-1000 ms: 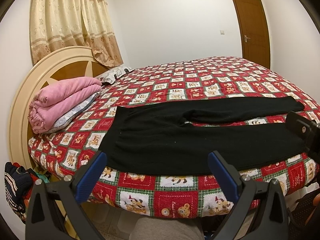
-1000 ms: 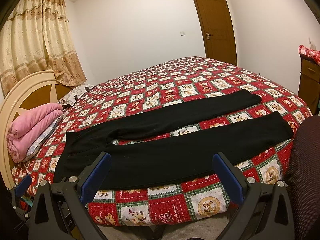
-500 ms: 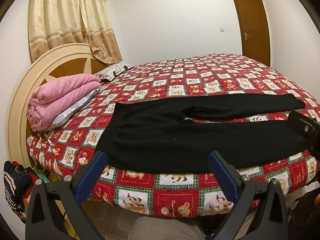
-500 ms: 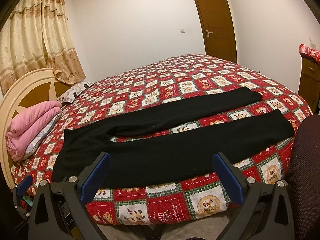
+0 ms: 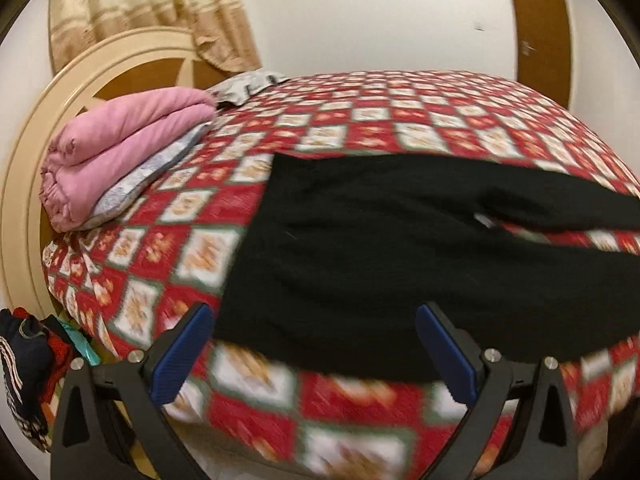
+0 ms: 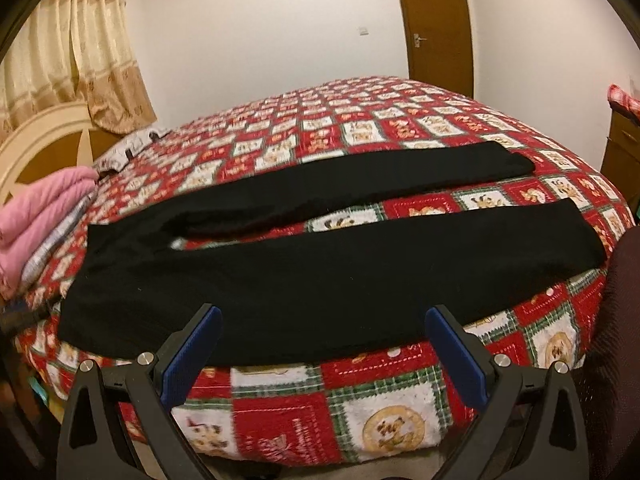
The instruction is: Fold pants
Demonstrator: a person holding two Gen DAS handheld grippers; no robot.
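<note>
Black pants [image 6: 320,264] lie flat on the red patchwork bedspread [image 6: 360,128], waist to the left, both legs stretched right with a gap between them. In the left wrist view the pants [image 5: 380,248] fill the middle, waist edge nearest. My left gripper [image 5: 316,344] is open and empty, just before the near waist corner at the bed's front edge. My right gripper [image 6: 324,344] is open and empty, just before the near leg's front edge. Neither touches the cloth.
A folded pink blanket [image 5: 120,152] on a grey pillow sits at the bed's left by the cream headboard [image 5: 24,160]. Clothes [image 5: 24,368] are piled on the floor at left. A brown door [image 6: 436,24] stands behind; a dresser [image 6: 624,148] at right.
Both grippers have moved forward and closer to the bed's front edge; the pants look larger. The left view has swung left toward the waist. Both stay open.
</note>
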